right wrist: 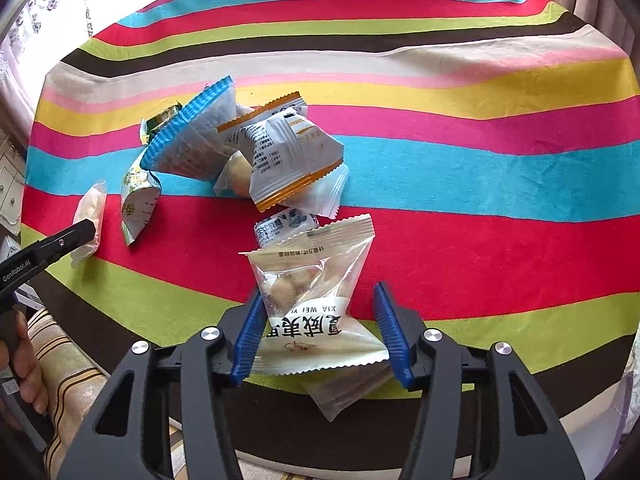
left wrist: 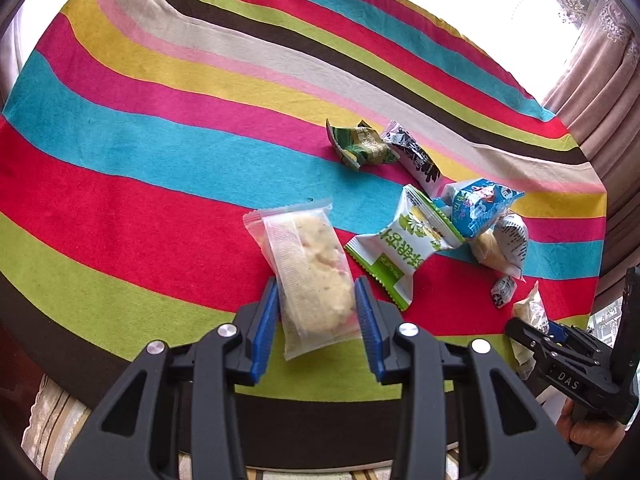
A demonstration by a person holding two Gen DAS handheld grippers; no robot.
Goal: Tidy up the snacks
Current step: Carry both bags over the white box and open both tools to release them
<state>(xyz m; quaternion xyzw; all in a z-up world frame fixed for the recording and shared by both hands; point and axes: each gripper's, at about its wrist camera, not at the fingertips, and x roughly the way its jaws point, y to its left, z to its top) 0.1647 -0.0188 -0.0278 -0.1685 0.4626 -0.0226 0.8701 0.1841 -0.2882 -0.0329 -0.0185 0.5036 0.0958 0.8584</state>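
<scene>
The left gripper [left wrist: 316, 312] has its blue jaws closed against both long sides of a clear pastry packet [left wrist: 308, 276], whose far end sticks out ahead of the pads and appears to rest on the striped cloth [left wrist: 120, 160]. A side-on hold like this suits a soft, flat packet: it can be slid or lifted without crushing the cake inside.

The right gripper [right wrist: 320, 320] has its jaws apart around a see-through nut packet [right wrist: 316, 292]. The left pad touches the packet's edge; the right pad stands clear, so this packet is framed, not yet gripped.

Taking the nut packet as the landmark: just beyond it lies a small blue-printed sweet [right wrist: 286, 226], and beyond that a loose heap where an orange-edged packet [right wrist: 288, 156] overlaps a blue-edged one [right wrist: 192, 136]. Left of the heap sits a green-and-white packet [right wrist: 138, 204], and further left the pastry packet. Nothing is sorted yet, I judge; each gripper is picking off an outlier near the table's front edge.
</scene>
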